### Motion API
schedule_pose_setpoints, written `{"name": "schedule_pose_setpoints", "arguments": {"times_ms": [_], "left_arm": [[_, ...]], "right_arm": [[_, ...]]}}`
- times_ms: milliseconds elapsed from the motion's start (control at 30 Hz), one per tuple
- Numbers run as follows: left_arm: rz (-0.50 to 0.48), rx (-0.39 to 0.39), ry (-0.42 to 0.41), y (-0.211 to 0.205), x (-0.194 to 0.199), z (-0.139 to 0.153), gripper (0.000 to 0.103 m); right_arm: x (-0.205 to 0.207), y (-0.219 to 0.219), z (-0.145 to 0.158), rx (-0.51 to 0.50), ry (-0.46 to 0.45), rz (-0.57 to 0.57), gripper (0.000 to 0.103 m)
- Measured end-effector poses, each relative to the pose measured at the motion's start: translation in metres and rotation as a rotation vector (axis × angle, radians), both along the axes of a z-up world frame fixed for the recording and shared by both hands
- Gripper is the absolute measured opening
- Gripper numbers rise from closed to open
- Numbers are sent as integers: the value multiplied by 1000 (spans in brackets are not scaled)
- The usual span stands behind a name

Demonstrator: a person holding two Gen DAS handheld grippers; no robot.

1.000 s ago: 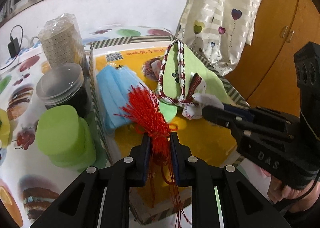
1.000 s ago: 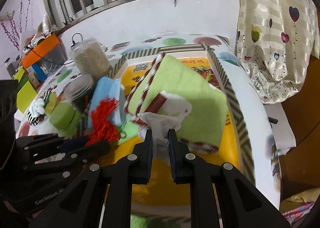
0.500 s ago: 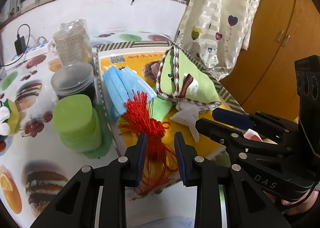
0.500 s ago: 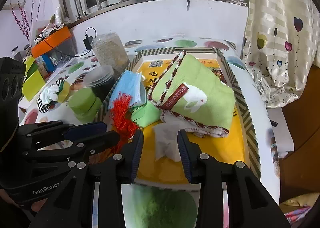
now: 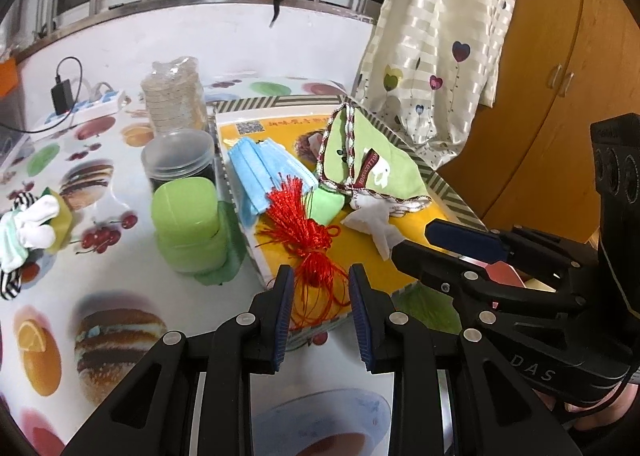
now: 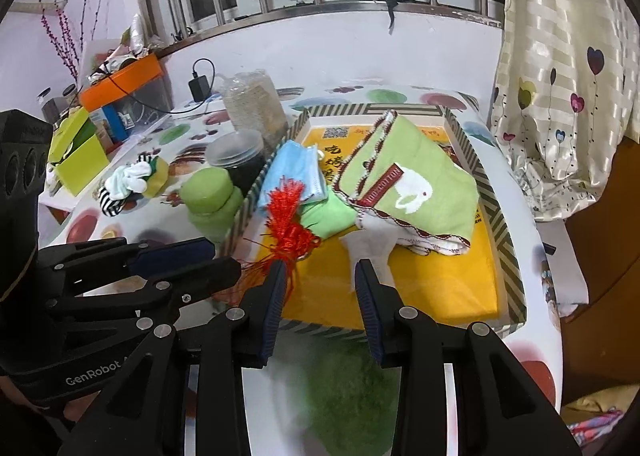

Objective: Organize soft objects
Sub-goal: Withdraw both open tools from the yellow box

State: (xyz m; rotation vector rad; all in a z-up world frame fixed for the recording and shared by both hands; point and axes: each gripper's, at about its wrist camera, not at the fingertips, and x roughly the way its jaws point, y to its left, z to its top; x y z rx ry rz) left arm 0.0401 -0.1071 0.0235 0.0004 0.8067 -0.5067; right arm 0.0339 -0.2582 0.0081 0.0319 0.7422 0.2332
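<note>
Glossy oilcloth printed with fruit and burgers covers the table (image 5: 100, 276), on which a shallow rectangular cardboard tray (image 6: 506, 232) with striped walls and a smooth yellow printed floor is set. Inside the tray, toward its far right, a soft green terry towel (image 6: 432, 172) edged with red-and-white braid and marked with a white animal shape is folded into a thick wedge. Against the tray's left wall a pleated, papery blue face mask (image 5: 264, 172) is laid, and a small green cloth (image 6: 326, 214) is tucked between mask and towel. A crumpled white tissue (image 5: 374, 222) is spread just in front of the towel, touching its hem. A red silky thread tassel (image 5: 298, 222), knotted in the middle and fanned at its far end, is stretched along the tray's near left part, its loose strands spilling over the near rim.

Both black plastic grippers are released and empty. The left gripper (image 5: 320, 296) is held with its ribbed blue pads apart on either side of the tassel's strands, without pressing them. The right gripper (image 6: 320, 292) is parted likewise before the tissue, nothing being clasped.

Outside the tray, a rounded green plastic box (image 5: 188, 224), a dark lidded jar (image 5: 180, 160) and a striped sock bundle (image 5: 28, 228) are seen on the oilcloth.
</note>
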Motion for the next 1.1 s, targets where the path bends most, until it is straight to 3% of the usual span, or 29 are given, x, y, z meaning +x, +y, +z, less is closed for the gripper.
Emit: {"name": "schedule_pose_setpoints", "arguments": {"times_ms": [1100], "left_arm": [[70, 2, -12, 31, -13, 4, 27]], "right_arm": [[-17, 29, 11, -10, -38, 83, 37]]}}
